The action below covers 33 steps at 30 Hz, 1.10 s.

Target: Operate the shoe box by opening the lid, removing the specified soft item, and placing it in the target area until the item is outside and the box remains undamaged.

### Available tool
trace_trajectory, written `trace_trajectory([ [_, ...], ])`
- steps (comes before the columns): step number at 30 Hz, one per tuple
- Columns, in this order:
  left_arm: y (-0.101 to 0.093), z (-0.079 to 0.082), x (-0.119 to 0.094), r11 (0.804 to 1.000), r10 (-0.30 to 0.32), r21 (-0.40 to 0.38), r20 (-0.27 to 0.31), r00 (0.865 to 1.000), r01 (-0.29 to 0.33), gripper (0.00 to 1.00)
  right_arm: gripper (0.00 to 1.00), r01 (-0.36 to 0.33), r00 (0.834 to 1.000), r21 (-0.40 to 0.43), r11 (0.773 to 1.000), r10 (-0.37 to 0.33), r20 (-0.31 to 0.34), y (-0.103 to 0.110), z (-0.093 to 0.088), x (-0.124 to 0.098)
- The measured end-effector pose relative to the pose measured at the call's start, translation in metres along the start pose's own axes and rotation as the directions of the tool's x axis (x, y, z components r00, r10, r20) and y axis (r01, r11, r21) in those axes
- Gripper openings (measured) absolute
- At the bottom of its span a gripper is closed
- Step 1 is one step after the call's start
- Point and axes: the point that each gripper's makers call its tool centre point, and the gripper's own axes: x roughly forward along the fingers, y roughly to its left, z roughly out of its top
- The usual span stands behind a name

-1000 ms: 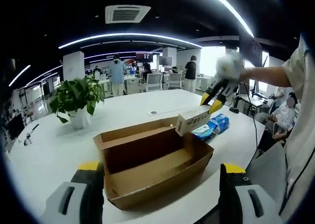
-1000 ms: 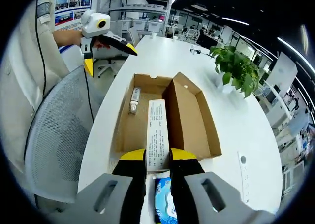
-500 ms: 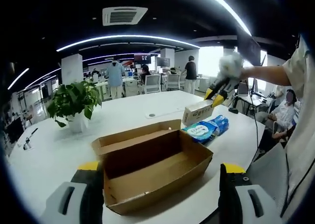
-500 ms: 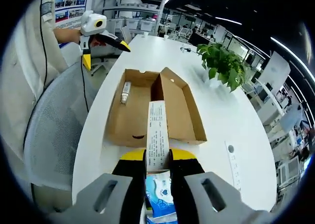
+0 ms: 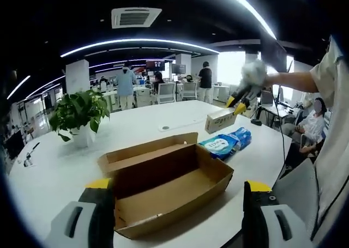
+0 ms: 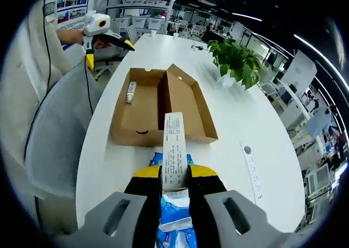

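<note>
The right gripper (image 6: 174,174) clamps a long white carton (image 6: 174,147) above the blue soft tissue pack (image 6: 173,218) lying on the white table (image 6: 98,166), just outside the open shoe box (image 6: 158,103); the carton looks carried clear for set-down. A small tube (image 6: 131,91) remains inside. The left gripper (image 5: 174,196) stands open near the box; a potted plant (image 5: 76,114) sits far left.
</note>
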Motion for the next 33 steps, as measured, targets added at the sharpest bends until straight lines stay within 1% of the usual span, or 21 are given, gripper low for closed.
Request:
trace_trajectory([
  [5,0.0,-0.003,0.0,1.0,-0.001,-0.002,-0.012,1.0,0.001,1.0,0.15,0.011,1.0,0.007,1.0,-0.011,-0.014,-0.007,-0.01,-0.006],
  [16,-0.002,-0.008,0.005,1.0,-0.013,-0.011,-0.016,1.0,0.013,1.0,0.15,0.037,0.997,0.039,0.999,-0.034,-0.068,-0.027,-0.046,-0.017],
  [23,0.001,-0.01,0.009,1.0,-0.009,-0.018,-0.028,1.0,0.009,1.0,0.15,0.036,0.995,0.046,0.998,-0.031,-0.098,-0.035,-0.064,-0.019],
  [30,0.003,-0.014,0.011,1.0,-0.002,-0.025,-0.042,0.999,0.001,1.0,0.15,0.037,0.992,0.06,0.998,-0.029,-0.122,-0.047,-0.086,-0.019],
  [33,0.006,-0.016,0.013,0.999,0.006,-0.031,-0.044,0.999,-0.007,1.0,0.15,0.041,0.989,0.076,0.996,-0.03,-0.142,-0.054,-0.099,-0.019],
])
